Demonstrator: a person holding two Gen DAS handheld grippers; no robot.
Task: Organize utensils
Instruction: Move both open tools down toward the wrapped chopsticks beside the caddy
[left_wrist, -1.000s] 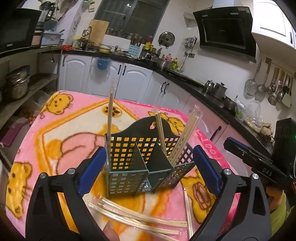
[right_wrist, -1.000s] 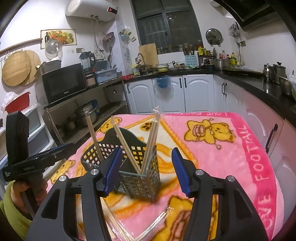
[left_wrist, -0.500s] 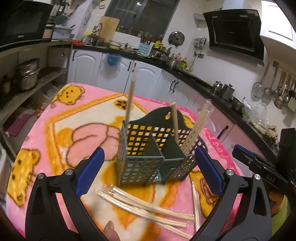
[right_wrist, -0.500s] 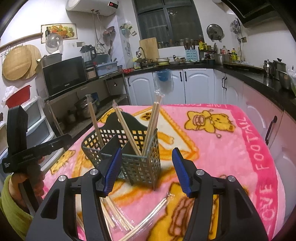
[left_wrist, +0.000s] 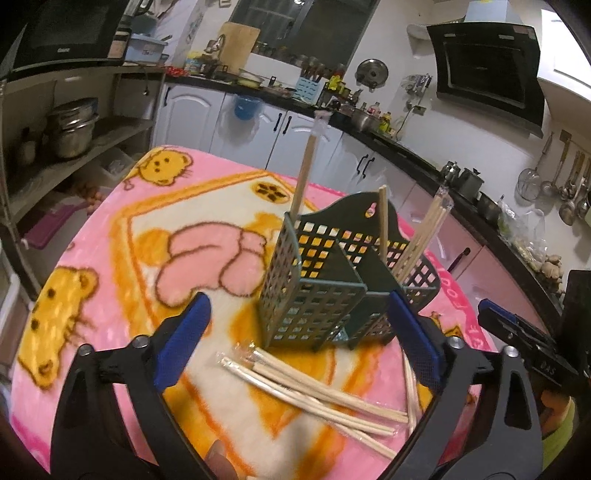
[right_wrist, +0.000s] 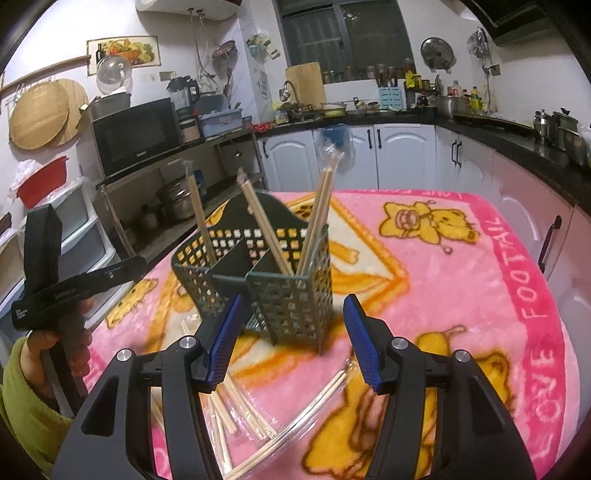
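A dark green perforated utensil caddy stands on a pink bear-print blanket. Wrapped chopsticks stand upright in its compartments: a single pair, a second, and a bundle. Several more wrapped chopsticks lie flat on the blanket in front of the caddy. My left gripper hovers above these loose chopsticks with its jaws wide and closing, and nothing is between the pads. My right gripper is half open and empty, just short of the caddy's front corner.
The other gripper's black body shows at the right edge and at the left, held by a hand in a green sleeve. White cabinets, a dark counter and metal shelves with pots ring the table. The blanket's pink border marks the table's right edge.
Both grippers have sunk toward the blanket and the loose chopsticks. In the left wrist view the caddy has slid to the right. The left jaws stand slightly narrower.
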